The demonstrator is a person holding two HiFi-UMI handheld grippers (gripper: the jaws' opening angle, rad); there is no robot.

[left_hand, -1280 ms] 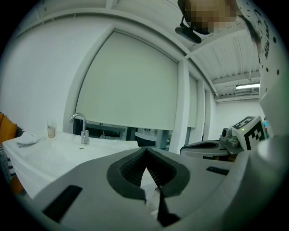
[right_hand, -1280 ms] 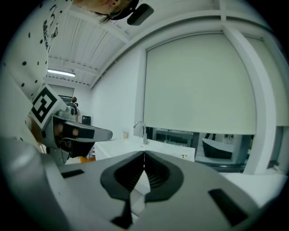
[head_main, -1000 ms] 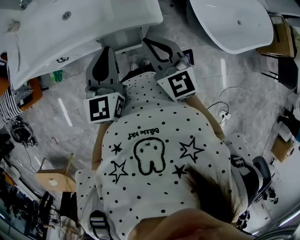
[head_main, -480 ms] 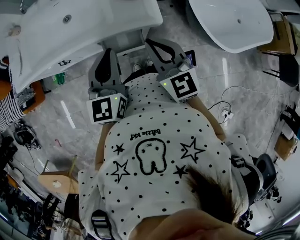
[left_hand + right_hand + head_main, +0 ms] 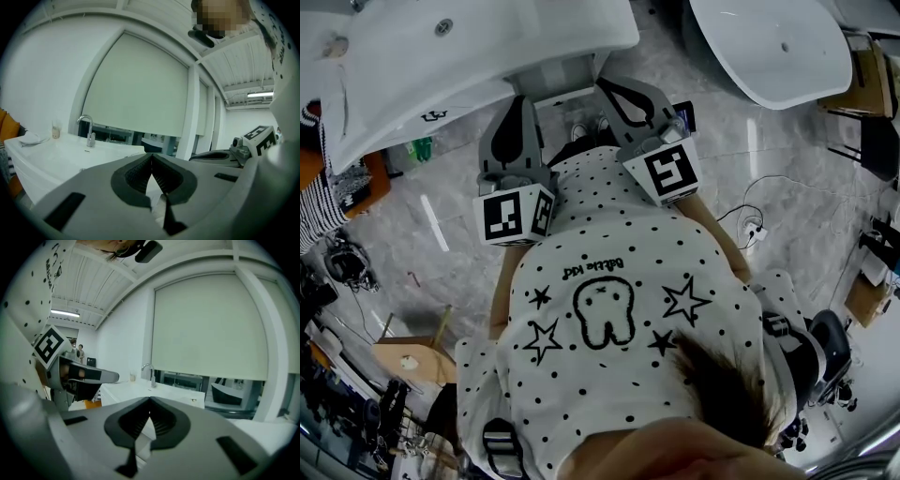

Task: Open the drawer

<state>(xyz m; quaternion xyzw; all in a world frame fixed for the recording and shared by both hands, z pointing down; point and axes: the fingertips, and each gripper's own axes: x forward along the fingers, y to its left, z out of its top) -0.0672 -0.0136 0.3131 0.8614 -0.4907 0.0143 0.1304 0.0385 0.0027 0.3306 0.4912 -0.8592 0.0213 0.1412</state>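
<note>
A white washbasin [image 5: 412, 66] with a tap [image 5: 87, 131] stands ahead of me. Under its rim shows a pale grey cabinet front [image 5: 558, 73]; I cannot make out a drawer handle. My left gripper [image 5: 522, 98] reaches just under the basin's edge, jaws shut on nothing. Its pads meet in the left gripper view, where the left gripper [image 5: 151, 158] points at the basin top. My right gripper [image 5: 603, 86] is alongside it at the cabinet front, also shut and empty. In the right gripper view, the right gripper [image 5: 149, 403] has its pads together.
A second white basin [image 5: 769, 47] stands at the top right. On the marble floor are cables and a socket strip [image 5: 748, 230], a green bottle [image 5: 416, 150] and a wooden stool [image 5: 411, 361]. A person in a striped top [image 5: 314, 202] stands at the left.
The left gripper has shifted a little towards the cabinet front under the basin. The right gripper has kept still. Both stay shut.
</note>
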